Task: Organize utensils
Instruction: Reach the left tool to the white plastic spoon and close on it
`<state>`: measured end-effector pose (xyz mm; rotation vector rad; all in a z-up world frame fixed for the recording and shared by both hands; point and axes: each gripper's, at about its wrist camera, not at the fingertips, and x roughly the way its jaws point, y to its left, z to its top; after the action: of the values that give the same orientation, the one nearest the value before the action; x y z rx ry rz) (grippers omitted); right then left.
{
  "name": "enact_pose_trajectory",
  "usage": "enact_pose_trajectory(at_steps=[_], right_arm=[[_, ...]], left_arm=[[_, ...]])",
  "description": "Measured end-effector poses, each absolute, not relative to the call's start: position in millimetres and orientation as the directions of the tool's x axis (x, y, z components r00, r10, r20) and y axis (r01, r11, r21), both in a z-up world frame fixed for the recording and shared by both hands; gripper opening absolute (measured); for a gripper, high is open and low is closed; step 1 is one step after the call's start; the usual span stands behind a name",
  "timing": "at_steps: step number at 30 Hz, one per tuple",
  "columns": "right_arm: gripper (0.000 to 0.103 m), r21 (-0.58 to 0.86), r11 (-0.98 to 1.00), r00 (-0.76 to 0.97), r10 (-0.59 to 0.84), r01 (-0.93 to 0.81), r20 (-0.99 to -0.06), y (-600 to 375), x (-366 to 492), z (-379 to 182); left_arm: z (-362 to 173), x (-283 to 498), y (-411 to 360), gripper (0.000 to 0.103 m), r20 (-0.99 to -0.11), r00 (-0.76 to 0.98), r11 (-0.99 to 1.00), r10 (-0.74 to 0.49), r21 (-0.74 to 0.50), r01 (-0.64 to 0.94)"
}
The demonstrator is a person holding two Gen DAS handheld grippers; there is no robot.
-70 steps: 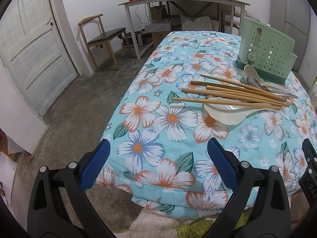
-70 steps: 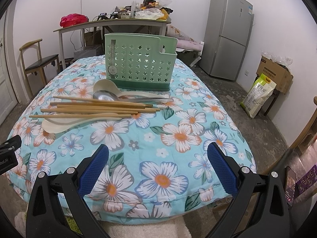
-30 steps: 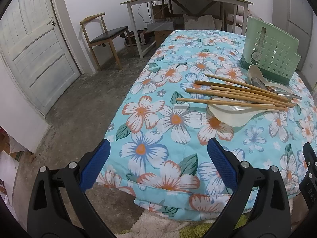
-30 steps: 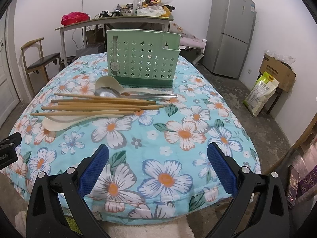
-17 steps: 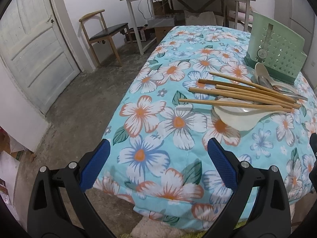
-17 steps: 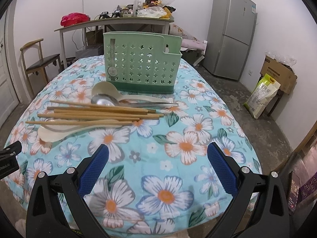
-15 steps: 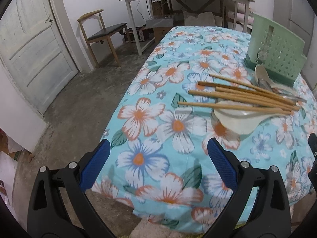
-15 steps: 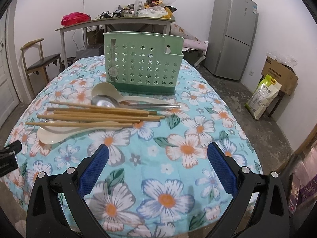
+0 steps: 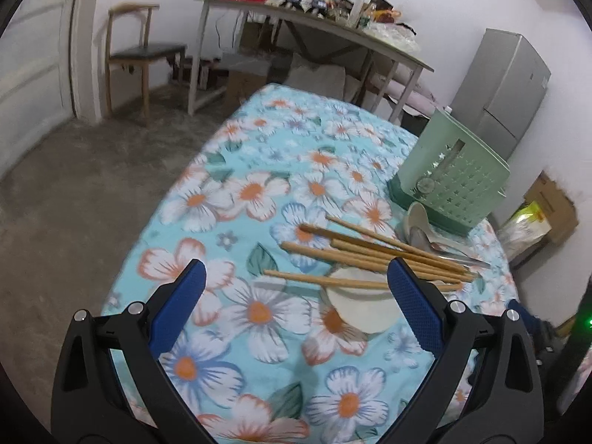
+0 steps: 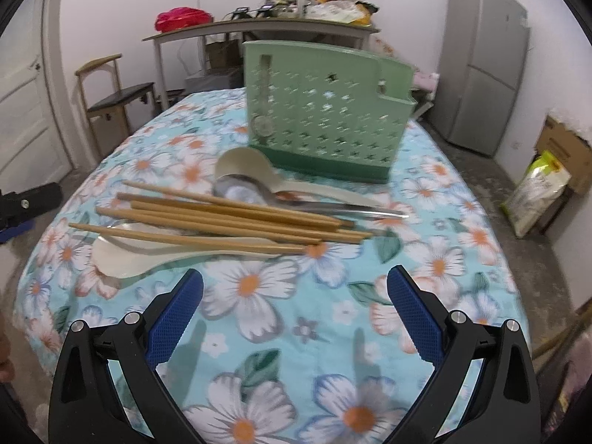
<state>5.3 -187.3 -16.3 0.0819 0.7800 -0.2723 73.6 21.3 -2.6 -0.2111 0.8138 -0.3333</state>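
Nothing is sorted: wooden chopsticks (image 10: 222,218) and spoons lie before the green perforated plastic holder (image 10: 325,111); the left gripper (image 9: 296,288) and right gripper (image 10: 296,292) both gape wide, empty.

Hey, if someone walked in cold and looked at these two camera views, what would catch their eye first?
Probably the loud floral tablecloth, turquoise with big white and orange flowers. On it, a pile of wooden chopsticks lies across cream spoons and a metal spoon, in front of the upright green utensil holder. Both the left claw and right claw are open and empty.
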Motion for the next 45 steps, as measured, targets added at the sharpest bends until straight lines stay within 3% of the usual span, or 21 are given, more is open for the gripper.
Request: enact_pose_trajectory(at_steps=[10,16,27,34,45], right_arm=[[0.097,0.004,0.976,0.641,-0.140,0.218,-0.755,-187,23,-30],[0.097,0.019,0.977,0.605,-0.115,0.211,-0.788,-193,28,-39],[0.097,0.037,0.982,0.581,-0.078,0.183,-0.810,-197,29,-49],[0.097,0.052,0.983,0.589,-0.063,0.176,-0.805,-200,24,-49],[0.097,0.047,0.982,0.597,-0.072,0.181,-0.799,-198,11,-44]], left_arm=[[-25,74,1,0.093,-0.746,0.475,0.884,-0.467,-0.385,0.265],[-39,75,-13,0.057,-0.786,0.398,0.881,-0.473,-0.408,0.240],[-44,77,-16,0.013,-0.803,0.369,0.884,-0.468,-0.429,0.187],[-37,68,-14,0.006,-0.816,0.371,0.896,-0.443,-0.409,0.171],[-24,42,-14,0.005,-0.838,0.412,0.932,-0.358,-0.294,0.212]])
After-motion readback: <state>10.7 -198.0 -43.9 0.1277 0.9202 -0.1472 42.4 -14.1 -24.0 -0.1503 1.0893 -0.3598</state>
